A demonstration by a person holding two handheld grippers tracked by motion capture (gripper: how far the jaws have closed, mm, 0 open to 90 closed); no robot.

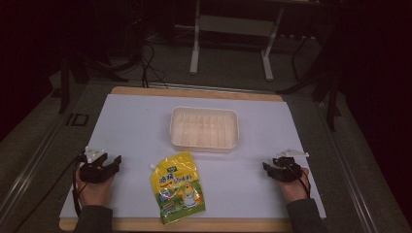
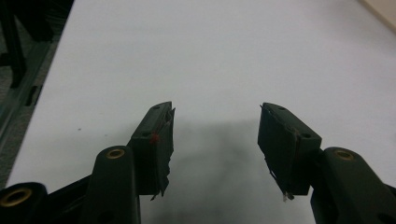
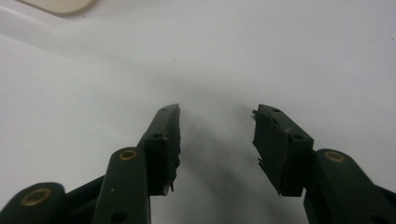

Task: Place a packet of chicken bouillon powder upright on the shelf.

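Both our black two-jaw grippers, left (image 1: 115, 161) and right (image 1: 266, 167), rest spread and empty on the white mat (image 1: 131, 121), flanking the flat yellow printed pouch (image 1: 178, 187) below the cream plastic tray (image 1: 204, 128), poised to grab.

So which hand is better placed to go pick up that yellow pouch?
Probably the left. The left gripper sits nearer the yellow pouch, its open jaws aimed toward the pouch's spout corner. The right gripper is open too, but a wider stretch of bare white mat separates it from the pouch.
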